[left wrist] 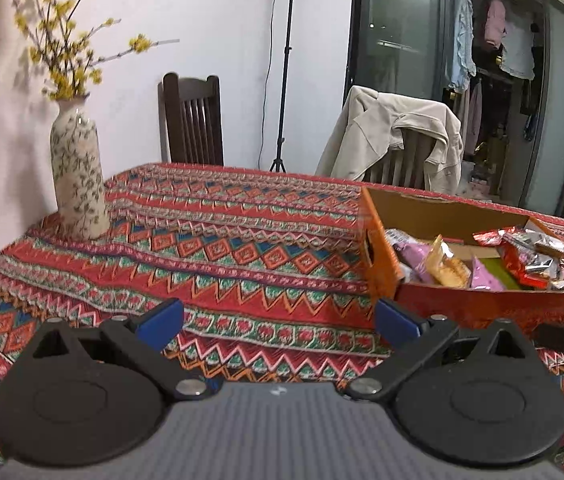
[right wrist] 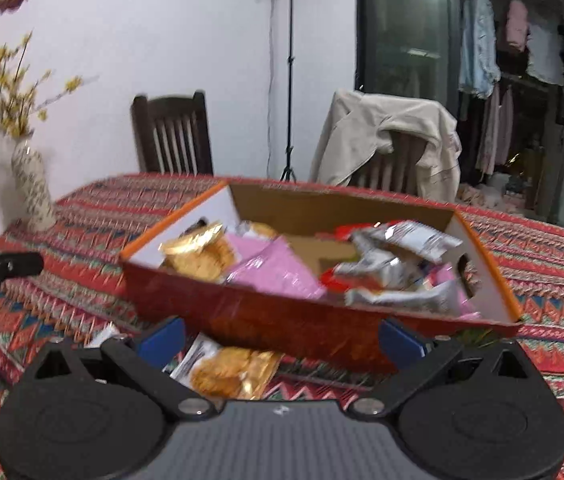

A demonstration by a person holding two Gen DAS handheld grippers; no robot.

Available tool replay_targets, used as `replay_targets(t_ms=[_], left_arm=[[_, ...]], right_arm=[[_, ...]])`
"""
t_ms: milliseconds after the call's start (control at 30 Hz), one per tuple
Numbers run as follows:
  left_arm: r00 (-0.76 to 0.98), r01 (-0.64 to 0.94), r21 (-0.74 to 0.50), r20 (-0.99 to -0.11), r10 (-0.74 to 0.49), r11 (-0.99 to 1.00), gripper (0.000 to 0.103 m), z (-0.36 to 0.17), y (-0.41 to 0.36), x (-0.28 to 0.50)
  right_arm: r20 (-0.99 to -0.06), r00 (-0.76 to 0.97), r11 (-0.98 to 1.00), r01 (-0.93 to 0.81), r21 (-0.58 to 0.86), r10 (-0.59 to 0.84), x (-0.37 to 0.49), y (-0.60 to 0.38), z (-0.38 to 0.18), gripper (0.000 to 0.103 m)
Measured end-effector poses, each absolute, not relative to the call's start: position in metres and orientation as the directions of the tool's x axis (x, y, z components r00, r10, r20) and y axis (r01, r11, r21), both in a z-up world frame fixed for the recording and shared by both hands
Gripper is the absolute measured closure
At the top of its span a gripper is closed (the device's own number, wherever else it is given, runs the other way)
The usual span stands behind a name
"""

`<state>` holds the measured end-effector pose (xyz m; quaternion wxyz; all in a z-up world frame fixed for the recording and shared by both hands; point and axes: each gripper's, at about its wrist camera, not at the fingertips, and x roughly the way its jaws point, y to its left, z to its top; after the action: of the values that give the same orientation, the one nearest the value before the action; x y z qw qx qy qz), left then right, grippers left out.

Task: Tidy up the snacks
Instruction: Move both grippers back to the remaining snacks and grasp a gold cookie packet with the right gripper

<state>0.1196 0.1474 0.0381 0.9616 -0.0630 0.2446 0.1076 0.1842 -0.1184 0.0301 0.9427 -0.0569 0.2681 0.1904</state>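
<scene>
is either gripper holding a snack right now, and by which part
Neither. The left gripper and right gripper are both open and empty; a cookie packet lies on the table below the right one.

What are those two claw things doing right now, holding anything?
Left gripper: open, holding nothing, over the tablecloth.
Right gripper: open, holding nothing, above a cookie packet lying beside the snack box.

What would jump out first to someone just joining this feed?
The orange cardboard box heaped with snack packets, standing on the bright patterned tablecloth, draws the eye first. One gold cookie packet lies outside it on the cloth, in front of the box, between the fingers of the open right claw. A floral vase of yellow blossoms stands at the table's far left.
</scene>
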Motion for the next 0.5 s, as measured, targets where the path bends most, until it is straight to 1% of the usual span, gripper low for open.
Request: replay_targets(t_ms=[267, 500], left_arm=[[0.837, -0.241, -0.128, -0.530, 0.139, 0.962, 0.000, 0.015, 0.162, 0.129], [0.831, -0.258, -0.158, -0.539, 0.136, 0.953, 0.000, 0.013, 0.167, 0.128]], right_arm=[[-0.610, 0.743, 0.922, -0.385, -0.050, 0.277, 0.198, -0.089, 0.007, 0.000], [-0.669, 0.704, 0.932, -0.360, -0.048, 0.237, 0.216, -0.070, -0.013, 0.000]])
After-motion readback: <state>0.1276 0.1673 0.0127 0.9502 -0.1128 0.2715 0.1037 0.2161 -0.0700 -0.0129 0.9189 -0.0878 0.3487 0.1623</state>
